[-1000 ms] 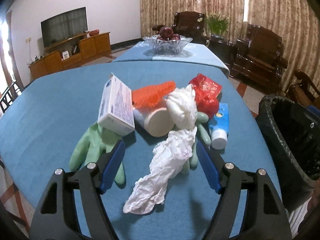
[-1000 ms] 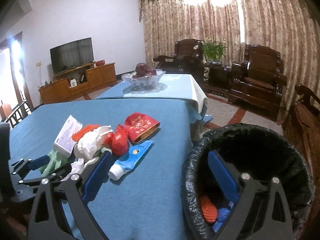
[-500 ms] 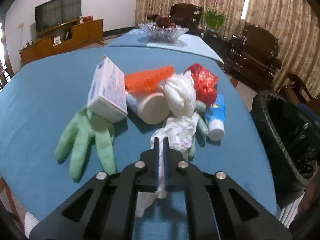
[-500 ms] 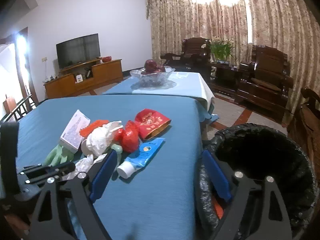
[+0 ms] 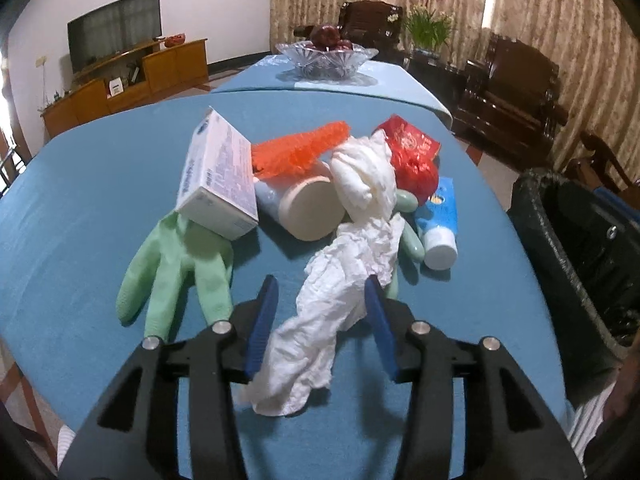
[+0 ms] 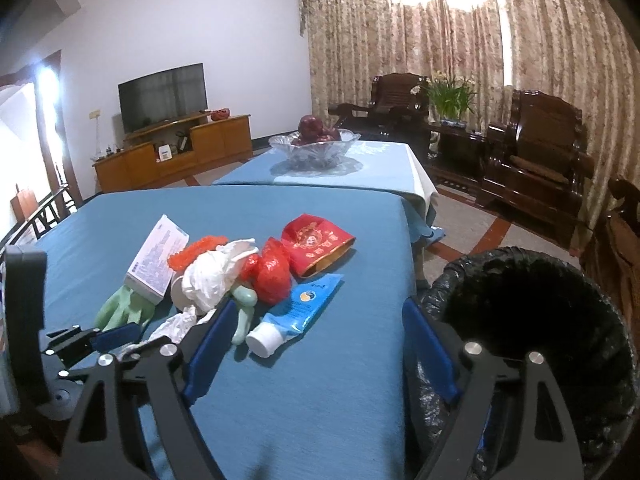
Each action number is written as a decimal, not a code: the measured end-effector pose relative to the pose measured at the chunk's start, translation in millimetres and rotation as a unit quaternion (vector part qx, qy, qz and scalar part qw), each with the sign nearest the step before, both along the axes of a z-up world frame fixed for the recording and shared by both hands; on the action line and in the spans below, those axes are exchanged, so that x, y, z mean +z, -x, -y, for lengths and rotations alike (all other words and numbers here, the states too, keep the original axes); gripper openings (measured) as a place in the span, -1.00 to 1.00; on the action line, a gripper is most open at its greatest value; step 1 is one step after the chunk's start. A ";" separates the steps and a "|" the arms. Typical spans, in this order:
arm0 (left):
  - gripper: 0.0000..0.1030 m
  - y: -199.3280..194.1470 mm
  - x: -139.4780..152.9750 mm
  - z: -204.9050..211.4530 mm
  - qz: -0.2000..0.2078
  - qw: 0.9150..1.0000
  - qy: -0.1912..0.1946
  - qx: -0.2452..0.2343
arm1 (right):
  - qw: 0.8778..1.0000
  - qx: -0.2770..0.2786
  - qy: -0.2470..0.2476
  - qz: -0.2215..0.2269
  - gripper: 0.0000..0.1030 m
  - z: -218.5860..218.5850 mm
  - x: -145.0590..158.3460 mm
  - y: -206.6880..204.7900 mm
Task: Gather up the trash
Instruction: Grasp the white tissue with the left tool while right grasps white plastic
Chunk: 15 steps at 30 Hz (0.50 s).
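A pile of trash lies on the blue table [image 5: 100, 184]: a crumpled white tissue [image 5: 336, 296], a green rubber glove [image 5: 176, 272], a white box [image 5: 220, 180], an orange plastic piece [image 5: 300, 152], a round-capped tube [image 5: 312, 208], a white plastic bag [image 5: 368, 176], red wrappers [image 5: 412, 160] and a blue tube [image 5: 440, 220]. My left gripper [image 5: 322, 304] is open, its blue pads on either side of the tissue. My right gripper [image 6: 316, 332] is open and empty, between the pile and the black-lined bin [image 6: 532, 320]. The left gripper also shows in the right wrist view [image 6: 116, 336].
The bin [image 5: 580, 248] stands off the table's right edge. A second table holds a glass fruit bowl [image 5: 326, 56]. Wooden armchairs [image 6: 536, 160], a TV cabinet [image 6: 176, 156] and curtains are behind.
My left gripper shut on the tissue half a second ago and has opened again; the tissue lies between its pads. The right gripper has shifted slightly.
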State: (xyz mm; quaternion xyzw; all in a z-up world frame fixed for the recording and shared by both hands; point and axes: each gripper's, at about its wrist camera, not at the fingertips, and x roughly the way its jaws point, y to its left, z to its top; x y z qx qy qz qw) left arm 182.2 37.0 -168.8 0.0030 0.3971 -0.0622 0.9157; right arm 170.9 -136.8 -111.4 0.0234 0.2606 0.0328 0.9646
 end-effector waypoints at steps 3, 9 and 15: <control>-0.14 -4.3 -6.6 1.8 -0.014 1.000 0.007 -0.001 | 1.000 0.001 0.002 -0.003 0.60 -0.1 -1.7 -1.3; -0.55 -6.4 -15.7 2.9 -0.034 0.999 0.017 -0.008 | 1.000 0.003 0.002 -0.006 0.60 -0.9 -4.6 -3.1; -0.80 -4.8 -6.2 -4.2 -0.033 0.999 0.031 -0.002 | 1.000 0.005 0.002 -0.006 0.60 -0.6 -4.2 -3.5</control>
